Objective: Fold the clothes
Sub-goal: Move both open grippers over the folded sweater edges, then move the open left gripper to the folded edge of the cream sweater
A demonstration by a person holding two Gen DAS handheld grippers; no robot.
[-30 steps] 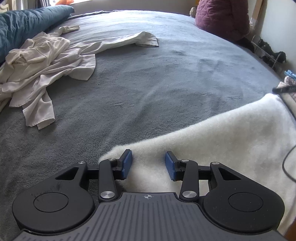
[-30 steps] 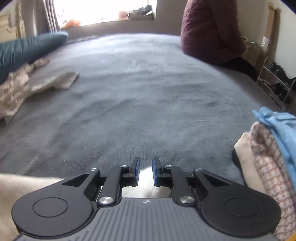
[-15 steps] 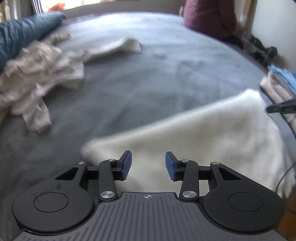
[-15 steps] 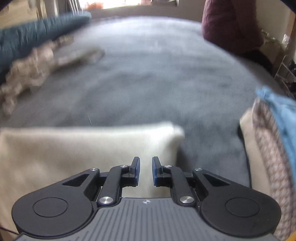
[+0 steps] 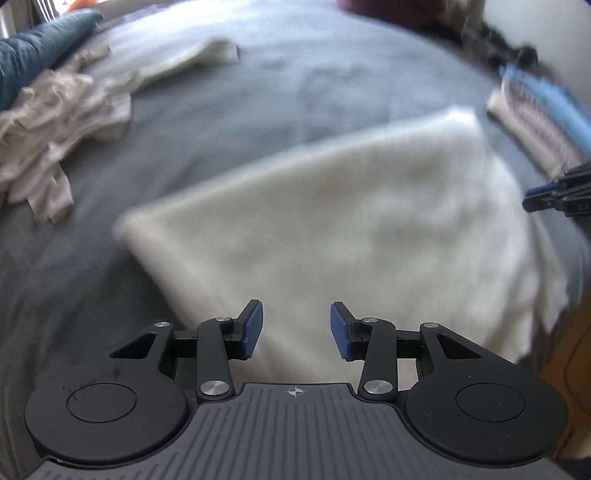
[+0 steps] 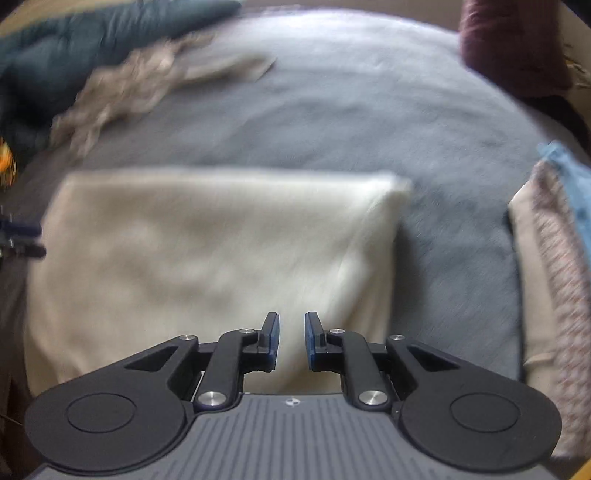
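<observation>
A cream fleecy garment [image 5: 332, 221] lies flat and folded into a rectangle on the grey bed; it also shows in the right wrist view [image 6: 207, 251]. My left gripper [image 5: 296, 329] is open and empty above its near edge. My right gripper [image 6: 291, 339] has its jaws a small gap apart with nothing between them, above the garment's near right part. The right gripper's tip shows at the right edge of the left wrist view [image 5: 554, 192]. Both views are blurred.
A crumpled beige garment [image 5: 62, 118] lies at the far left on the grey bed cover [image 5: 221, 110], next to a dark teal pillow [image 6: 92, 33]. A stack of folded clothes [image 6: 554, 258] sits at the right. A person in maroon [image 6: 513, 40] sits at the far right.
Both grippers have pulled back and up from the cream garment, so much more of it shows. The jaw gaps have not changed.
</observation>
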